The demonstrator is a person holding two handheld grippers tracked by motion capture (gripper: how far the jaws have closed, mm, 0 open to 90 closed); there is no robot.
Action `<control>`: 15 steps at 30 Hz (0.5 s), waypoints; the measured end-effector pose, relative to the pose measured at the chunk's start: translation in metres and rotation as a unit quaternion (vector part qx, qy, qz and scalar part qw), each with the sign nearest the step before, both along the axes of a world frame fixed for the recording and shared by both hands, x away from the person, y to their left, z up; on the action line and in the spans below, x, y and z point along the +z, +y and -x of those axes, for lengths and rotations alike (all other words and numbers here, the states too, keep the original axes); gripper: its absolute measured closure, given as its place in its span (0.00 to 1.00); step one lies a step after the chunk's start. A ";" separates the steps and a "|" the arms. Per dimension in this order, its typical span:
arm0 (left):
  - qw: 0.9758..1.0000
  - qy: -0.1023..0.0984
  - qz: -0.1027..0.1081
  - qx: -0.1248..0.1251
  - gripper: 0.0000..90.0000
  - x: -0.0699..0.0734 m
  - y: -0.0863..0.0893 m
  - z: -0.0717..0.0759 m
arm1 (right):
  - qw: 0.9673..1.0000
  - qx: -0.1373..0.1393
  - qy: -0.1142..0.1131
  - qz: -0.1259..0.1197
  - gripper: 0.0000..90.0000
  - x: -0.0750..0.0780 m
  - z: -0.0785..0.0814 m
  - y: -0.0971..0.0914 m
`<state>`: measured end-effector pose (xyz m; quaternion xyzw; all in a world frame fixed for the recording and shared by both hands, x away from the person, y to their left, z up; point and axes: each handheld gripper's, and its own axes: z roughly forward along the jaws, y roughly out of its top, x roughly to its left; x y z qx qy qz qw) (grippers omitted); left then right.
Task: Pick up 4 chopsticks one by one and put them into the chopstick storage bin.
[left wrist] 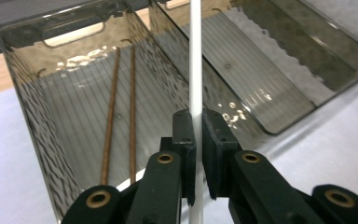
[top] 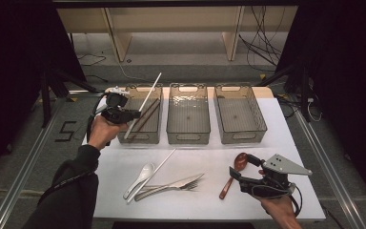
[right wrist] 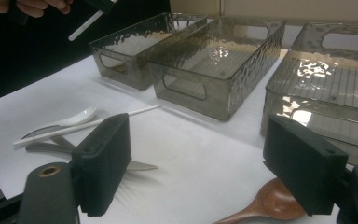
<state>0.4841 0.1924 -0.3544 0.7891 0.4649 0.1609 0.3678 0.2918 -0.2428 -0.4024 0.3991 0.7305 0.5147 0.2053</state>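
Note:
My left gripper [top: 134,114] is shut on a white chopstick [top: 147,98] and holds it slanted over the left bin [top: 124,138]. In the left gripper view the pads [left wrist: 186,135] pinch the white chopstick [left wrist: 196,65] above two brown chopsticks [left wrist: 133,112] lying on the bin floor. My right gripper [top: 242,168] hangs open near the table's front right, its jaws on either side of a brown wooden spoon [top: 228,183]. In the right gripper view the open gripper [right wrist: 196,172] has the wooden spoon's bowl [right wrist: 265,205] just beneath it.
An empty middle bin [top: 188,136] and right bin [top: 242,138] stand in the same row. At the front centre lie a white spoon [top: 140,179], a second white chopstick [top: 159,167], a knife [top: 186,179] and a fork [top: 190,186]. White mat [top: 209,157] covers the table.

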 end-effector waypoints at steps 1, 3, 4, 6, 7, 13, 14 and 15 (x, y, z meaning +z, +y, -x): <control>1.000 0.000 -0.001 0.002 0.93 0.000 0.000 -0.003 | 1.000 0.000 0.000 0.000 0.27 0.000 0.000 0.000; 1.000 -0.004 -0.001 0.007 0.93 0.000 0.002 -0.009 | 1.000 0.000 -0.001 0.000 0.27 0.000 0.000 0.000; 1.000 -0.004 0.000 0.010 0.93 -0.001 0.003 -0.012 | 1.000 0.000 -0.001 0.000 0.27 0.000 0.000 0.000; 1.000 -0.007 -0.004 0.016 0.93 -0.002 0.005 -0.019 | 1.000 0.000 -0.001 0.000 0.27 0.000 0.000 0.000; 1.000 -0.007 -0.004 0.020 0.93 -0.003 0.006 -0.021 | 1.000 0.001 -0.001 -0.001 0.27 0.000 0.000 0.000; 0.999 0.001 -0.016 0.031 0.93 -0.012 0.008 -0.036 | 1.000 0.002 0.002 -0.001 0.27 0.000 -0.001 0.000; 0.999 0.001 -0.018 0.032 0.93 -0.013 0.008 -0.038 | 1.000 0.002 0.001 -0.001 0.27 0.000 -0.001 0.000; 0.999 0.002 -0.017 0.036 0.93 -0.015 0.009 -0.040 | 1.000 0.002 0.002 -0.001 0.27 0.000 0.000 0.000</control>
